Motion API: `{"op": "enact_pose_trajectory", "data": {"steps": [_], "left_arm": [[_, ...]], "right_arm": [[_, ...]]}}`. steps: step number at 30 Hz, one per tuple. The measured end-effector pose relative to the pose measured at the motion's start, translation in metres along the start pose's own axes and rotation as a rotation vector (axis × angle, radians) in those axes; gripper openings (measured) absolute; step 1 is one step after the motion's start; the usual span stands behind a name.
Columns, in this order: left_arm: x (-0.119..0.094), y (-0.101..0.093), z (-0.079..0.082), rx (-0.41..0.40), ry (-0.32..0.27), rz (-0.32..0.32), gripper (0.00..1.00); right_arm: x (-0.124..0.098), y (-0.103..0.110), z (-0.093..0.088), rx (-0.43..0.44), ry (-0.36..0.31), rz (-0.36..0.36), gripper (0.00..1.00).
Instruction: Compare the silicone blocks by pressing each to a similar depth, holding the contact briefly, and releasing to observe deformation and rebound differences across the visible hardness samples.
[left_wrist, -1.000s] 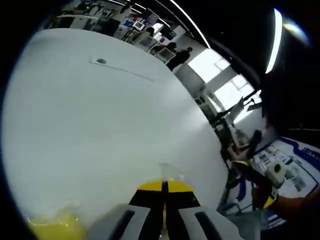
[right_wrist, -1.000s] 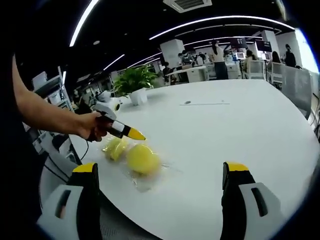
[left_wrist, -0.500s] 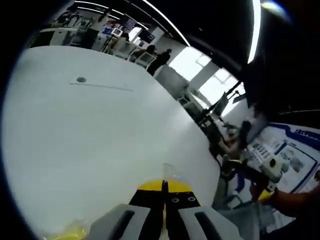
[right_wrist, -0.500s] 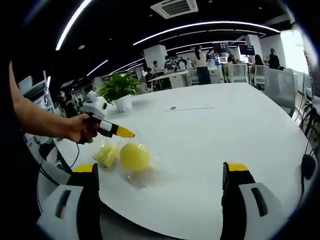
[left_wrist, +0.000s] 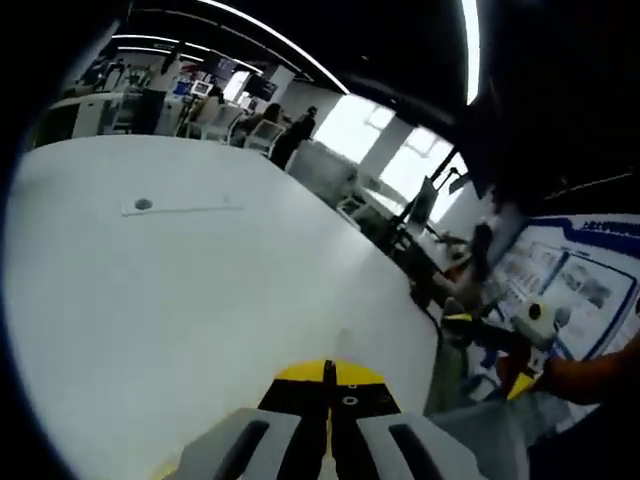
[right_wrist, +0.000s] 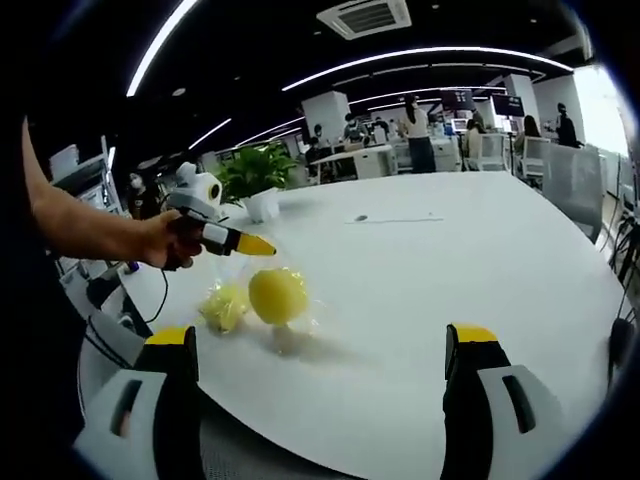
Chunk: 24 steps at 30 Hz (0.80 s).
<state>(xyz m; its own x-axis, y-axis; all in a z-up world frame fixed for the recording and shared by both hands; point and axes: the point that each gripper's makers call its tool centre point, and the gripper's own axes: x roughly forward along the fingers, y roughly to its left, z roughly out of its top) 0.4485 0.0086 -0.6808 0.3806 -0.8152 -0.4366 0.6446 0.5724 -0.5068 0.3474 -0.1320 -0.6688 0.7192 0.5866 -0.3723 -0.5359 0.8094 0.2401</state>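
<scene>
A round yellow silicone block (right_wrist: 277, 295) hangs in a clear plastic bag just above the white table (right_wrist: 450, 260), with its shadow under it. A paler yellow block (right_wrist: 225, 306) sits lower in the same bag, beside it on the left. A hand holds my left gripper (right_wrist: 262, 246) directly over the round block. In the left gripper view, my left gripper (left_wrist: 328, 372) is shut, with a thin clear film (left_wrist: 345, 340) rising from its yellow tips. My right gripper (right_wrist: 320, 338) stands wide open in front of the bag, nothing between its fingers.
A potted plant (right_wrist: 255, 178) stands at the table's far left edge. A small dark disc with a thin line (right_wrist: 361, 218) lies mid-table, the same disc (left_wrist: 143, 205) seen from the other side. Desks, chairs and people stand beyond the table. The right gripper in a hand (left_wrist: 500, 335) shows past the table's edge.
The left gripper has risen with the bag; the round yellow block has come up off the table and hangs under it. The right gripper stays wide open.
</scene>
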Motion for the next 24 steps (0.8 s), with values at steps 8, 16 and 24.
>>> {"op": "enact_pose_trajectory", "data": {"steps": [8, 16, 24], "left_arm": [[-0.011, -0.008, 0.006, 0.059, -0.019, 0.012, 0.00], [-0.029, -0.017, 0.028, 0.070, -0.056, 0.024, 0.00], [-0.048, -0.033, 0.059, 0.105, -0.120, 0.012, 0.00]], "right_arm": [[-0.002, 0.000, 0.005, 0.010, -0.017, 0.009, 0.96], [-0.001, 0.002, 0.008, -0.003, -0.018, 0.029, 0.96], [0.006, 0.005, 0.017, -0.050, -0.015, 0.049, 0.96]]}}
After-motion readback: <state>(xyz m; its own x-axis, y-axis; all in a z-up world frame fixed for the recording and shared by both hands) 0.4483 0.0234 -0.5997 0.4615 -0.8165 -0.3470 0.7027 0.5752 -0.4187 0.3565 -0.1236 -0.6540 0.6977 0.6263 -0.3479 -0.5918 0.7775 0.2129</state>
